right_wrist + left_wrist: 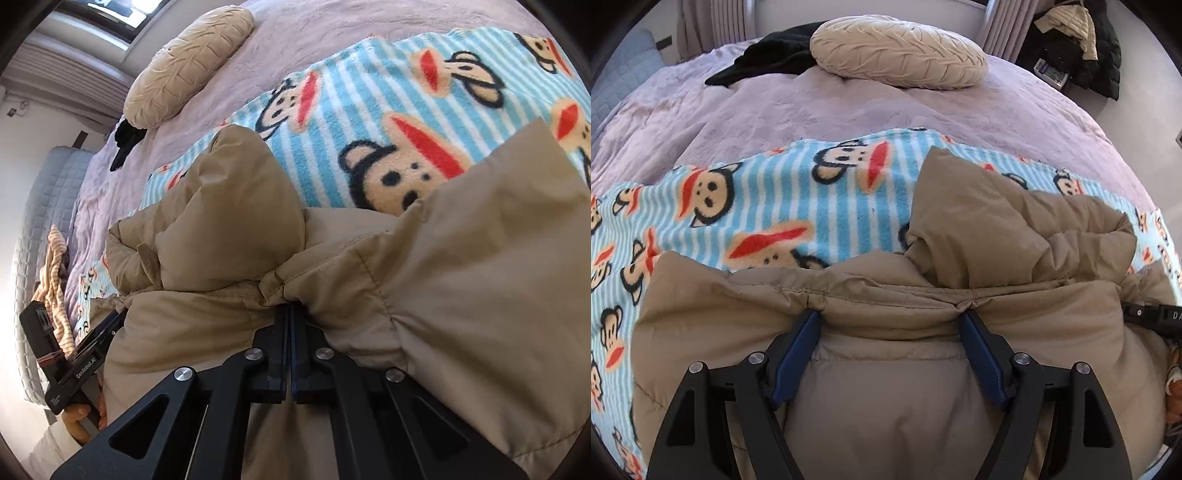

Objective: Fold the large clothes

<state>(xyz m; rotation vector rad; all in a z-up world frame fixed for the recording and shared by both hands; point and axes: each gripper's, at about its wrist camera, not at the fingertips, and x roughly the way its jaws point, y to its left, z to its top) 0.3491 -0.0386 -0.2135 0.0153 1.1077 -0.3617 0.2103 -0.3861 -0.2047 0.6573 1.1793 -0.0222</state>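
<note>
A tan puffer jacket (pixel 894 387) lies bunched on a blue-striped monkey blanket (pixel 783 206), with its hood or sleeve (pixel 990 229) folded up on top. My left gripper (pixel 889 317) stands open. Its blue fingers (pixel 798 350) straddle a padded bulge of the jacket, their tips tucked under a seam fold. In the right wrist view the same jacket (pixel 461 280) fills the lower half. My right gripper (pixel 288 310) is shut, its tips buried in puckered jacket fabric at a seam. The left gripper's body (pixel 85 354) shows at the far left, held by a hand (pixel 77 417).
A lilac bedspread (pixel 849 110) covers the bed under the blanket. A beige round cushion (pixel 897 51) and a black garment (pixel 768 55) lie at the far side. Dark clothes are piled (pixel 1078 48) off the bed's far right. A striped cloth (pixel 55 273) lies by a grey quilted pad (pixel 40 206).
</note>
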